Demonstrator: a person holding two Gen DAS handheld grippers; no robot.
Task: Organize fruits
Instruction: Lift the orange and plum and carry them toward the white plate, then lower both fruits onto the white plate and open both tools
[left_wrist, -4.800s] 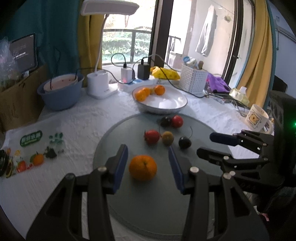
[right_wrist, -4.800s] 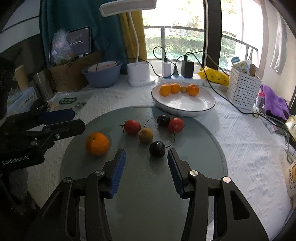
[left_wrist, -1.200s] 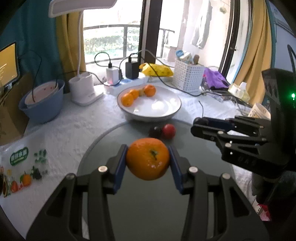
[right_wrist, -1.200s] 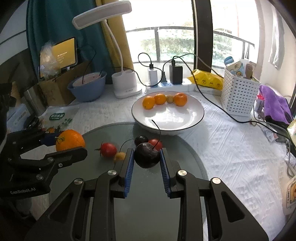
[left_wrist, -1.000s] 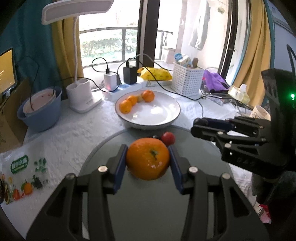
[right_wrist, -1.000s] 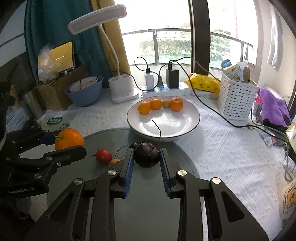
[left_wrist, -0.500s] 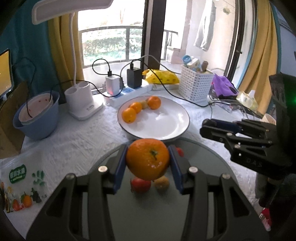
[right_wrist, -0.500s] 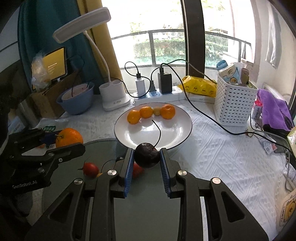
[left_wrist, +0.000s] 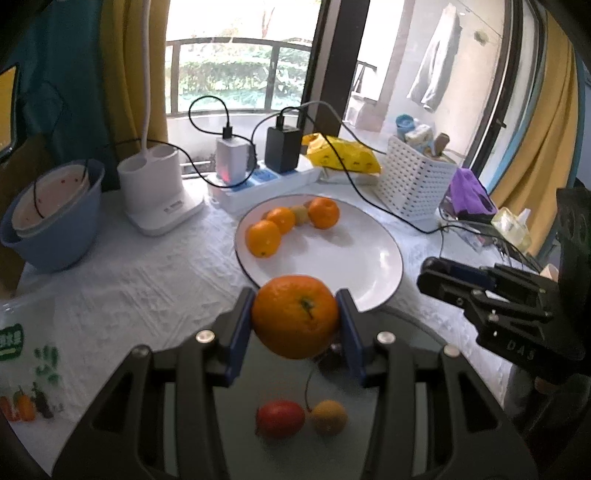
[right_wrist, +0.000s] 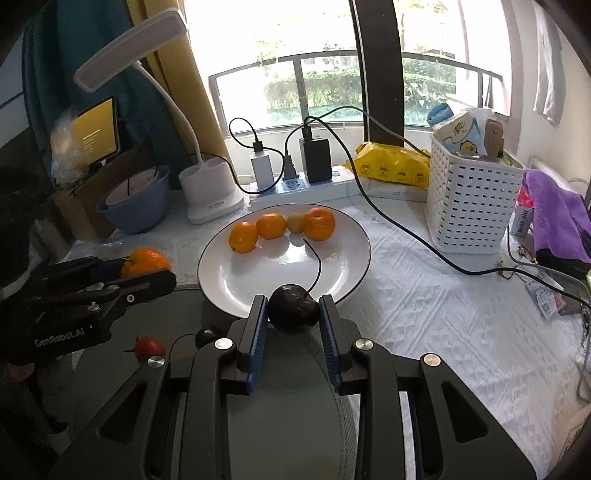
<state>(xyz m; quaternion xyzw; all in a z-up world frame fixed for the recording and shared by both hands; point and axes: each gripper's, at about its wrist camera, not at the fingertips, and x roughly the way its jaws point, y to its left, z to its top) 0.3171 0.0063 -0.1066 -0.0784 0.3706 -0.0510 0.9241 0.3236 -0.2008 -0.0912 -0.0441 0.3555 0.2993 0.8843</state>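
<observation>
In the left wrist view, a white plate is seen on the desk, and along its far rim three small oranges and a yellowish fruit are held. A large orange is pinched between the blue pads of the left tongs, raised above the near rim of the plate. Nearer than the plate, a red cherry and a yellow cherry are seen on a grey mat.

In the right wrist view, the same plate is shown with its row of fruit. A dark cherry is clamped by the right tongs over the plate's near rim, its stem curving upward.
</observation>
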